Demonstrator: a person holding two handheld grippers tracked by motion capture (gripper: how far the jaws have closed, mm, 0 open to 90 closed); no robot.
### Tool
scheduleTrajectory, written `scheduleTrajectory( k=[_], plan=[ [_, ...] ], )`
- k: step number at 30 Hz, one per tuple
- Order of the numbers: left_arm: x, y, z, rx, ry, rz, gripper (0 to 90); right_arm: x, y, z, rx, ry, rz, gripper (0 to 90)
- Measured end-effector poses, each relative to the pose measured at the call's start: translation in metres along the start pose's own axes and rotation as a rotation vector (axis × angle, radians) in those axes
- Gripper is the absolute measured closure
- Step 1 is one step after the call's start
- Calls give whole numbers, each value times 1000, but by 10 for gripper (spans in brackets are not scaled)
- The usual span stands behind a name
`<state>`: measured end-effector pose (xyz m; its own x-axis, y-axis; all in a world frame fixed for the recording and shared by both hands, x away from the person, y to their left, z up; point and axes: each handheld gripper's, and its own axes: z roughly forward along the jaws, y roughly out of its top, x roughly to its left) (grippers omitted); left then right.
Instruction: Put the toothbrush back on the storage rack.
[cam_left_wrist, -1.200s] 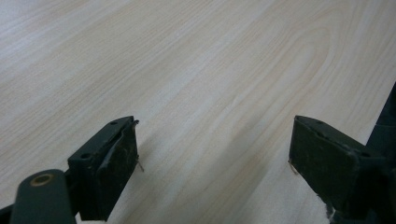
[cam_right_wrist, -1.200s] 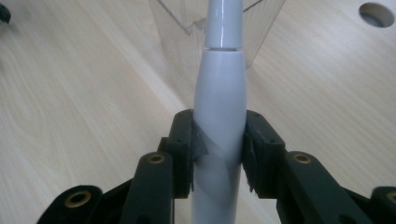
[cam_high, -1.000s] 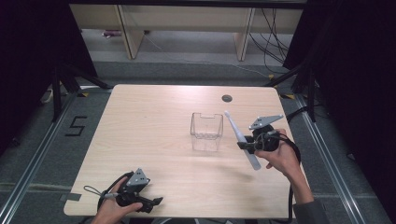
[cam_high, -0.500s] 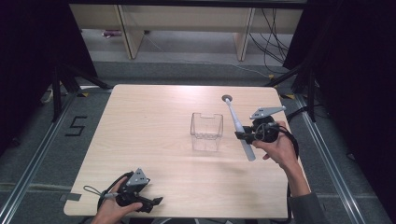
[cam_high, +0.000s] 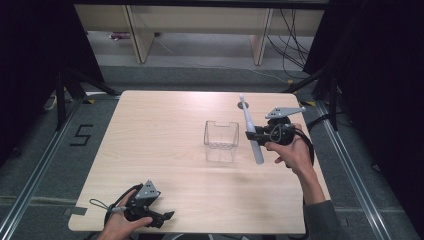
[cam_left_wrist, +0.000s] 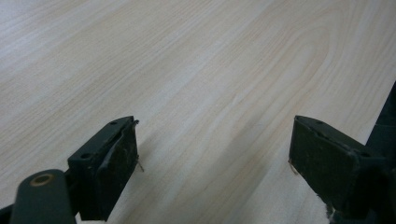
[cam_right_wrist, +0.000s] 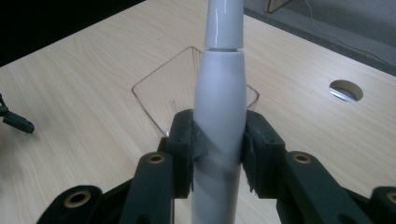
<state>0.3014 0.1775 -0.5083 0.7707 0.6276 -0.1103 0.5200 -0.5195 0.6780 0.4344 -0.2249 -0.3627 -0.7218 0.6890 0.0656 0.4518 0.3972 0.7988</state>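
Observation:
A long white handle, like an electric toothbrush body (cam_high: 250, 131), stands tilted above the table, its thin end pointing up and away. My right gripper (cam_high: 252, 135) is shut on its middle, just right of a clear square plastic container (cam_high: 220, 141). In the right gripper view the white handle (cam_right_wrist: 220, 84) rises between the jaws of my right gripper (cam_right_wrist: 218, 140), with the container (cam_right_wrist: 149, 93) right behind it. My left gripper (cam_high: 167, 216) rests near the table's front left edge. In its own view my left gripper (cam_left_wrist: 215, 154) is open over bare wood.
The light wooden table (cam_high: 160, 135) has a round cable hole (cam_high: 241, 105) near its far edge, which shows as the hole (cam_right_wrist: 345, 89) to the right in the right gripper view. Dark floor, shelving and cables surround the table.
My right gripper has carried the white handle away from the person and a little left, closer to the container, and turned it more upright. The left gripper has not moved.

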Motion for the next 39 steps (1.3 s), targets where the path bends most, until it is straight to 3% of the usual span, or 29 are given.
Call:
scheduleTrajectory(
  k=[3,7,8,13,14,17,18,20,21,25,27,29,36,37,38,39],
  plan=[
    [1,0,0,-2,7,13,149,2,3,2,-12,18,30,666],
    [1,0,0,1,-1,8,148,2,8,4,-17,22,35,667],
    [0,0,0,-2,0,5,148,1,10,4,-23,13,15,667],
    [1,0,0,-1,6,11,148,3,19,3,-39,35,36,667],
    [1,0,0,-1,6,10,149,2,21,4,-54,29,5,667],
    [0,0,0,1,-1,3,148,5,25,5,-49,35,16,667],
    [0,0,0,-1,0,6,149,6,29,8,-73,23,0,667],
    [0,0,0,-2,0,0,148,7,32,7,-52,41,22,667],
    [1,0,0,-2,5,9,148,8,35,9,-65,38,5,667],
    [1,0,0,-3,2,7,148,11,45,11,-63,53,14,666],
    [0,0,0,-4,0,-2,148,11,50,15,-68,61,-10,667],
    [1,0,0,-6,5,11,148,13,54,19,-67,67,-7,667],
    [0,0,0,-6,-4,-1,148,15,68,34,-49,59,-6,667],
    [0,0,0,-3,-5,11,148,13,69,37,-60,59,-29,667],
    [0,0,0,-5,-5,8,148,14,70,39,-49,64,-6,666],
    [0,0,0,-7,-4,8,148,12,71,42,-57,64,-15,666]
  ],
)
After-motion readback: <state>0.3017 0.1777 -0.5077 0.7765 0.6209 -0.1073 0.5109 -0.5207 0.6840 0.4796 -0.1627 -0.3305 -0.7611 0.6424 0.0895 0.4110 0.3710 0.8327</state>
